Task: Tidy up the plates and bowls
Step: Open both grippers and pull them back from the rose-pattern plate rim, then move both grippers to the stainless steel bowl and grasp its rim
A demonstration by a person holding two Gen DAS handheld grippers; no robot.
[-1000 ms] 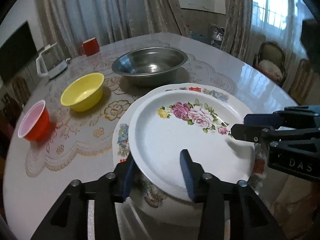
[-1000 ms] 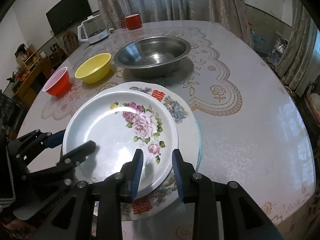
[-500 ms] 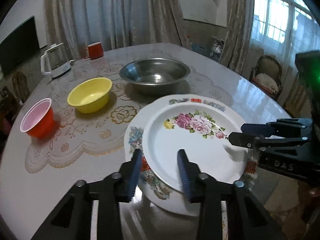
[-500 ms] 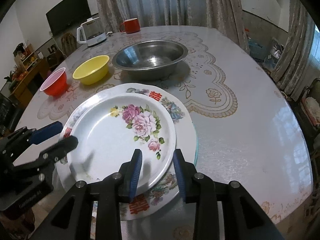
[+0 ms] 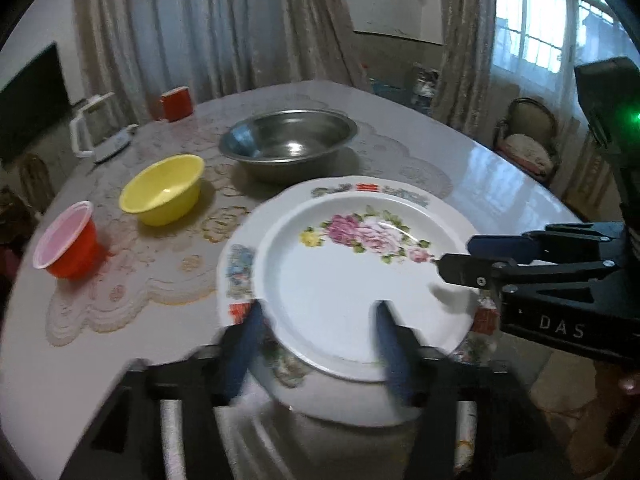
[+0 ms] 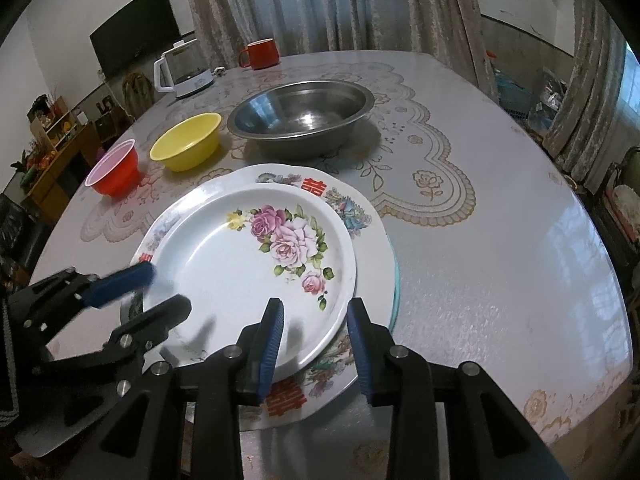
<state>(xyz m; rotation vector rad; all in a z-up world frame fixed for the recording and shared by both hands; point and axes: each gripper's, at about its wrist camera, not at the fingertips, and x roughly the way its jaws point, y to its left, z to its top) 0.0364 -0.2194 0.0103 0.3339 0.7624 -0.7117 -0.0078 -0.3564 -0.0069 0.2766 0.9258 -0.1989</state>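
**Rose plate sits on the big plate, both hand-held grippers at its near rim**

The rose plate (image 6: 248, 276) lies flat on the larger patterned plate (image 6: 320, 188), and we use it as our landmark. Both plates rest on the tabletop (image 6: 480, 260), with the rose plate pushed toward the left side of the one beneath, so more of the patterned rim shows on the right and far sides.

Our left hand-held gripper (image 5: 316, 336) has just been opening, and its jaws now stand spread wide, one on each side of the rose plate's near-left rim. The rim lies between the fingers, but we see no pad pressing on it. Our right hand-held gripper (image 6: 316, 336) stands at the near-right rim with its jaws partly apart. The plate's edge runs between them, yet we cannot see either pad bearing on it, so we judge it free as well.

Beyond the rose plate stand the steel bowl (image 6: 300, 116), the yellow bowl (image 6: 186, 146) and the red bowl (image 6: 114, 172), all well apart from it, on the far-left side.

The left hand-held gripper lies on the side nearer those bowls. A round plate has no long axis, so we think the next reach turns on crossing the plate toward the far left.
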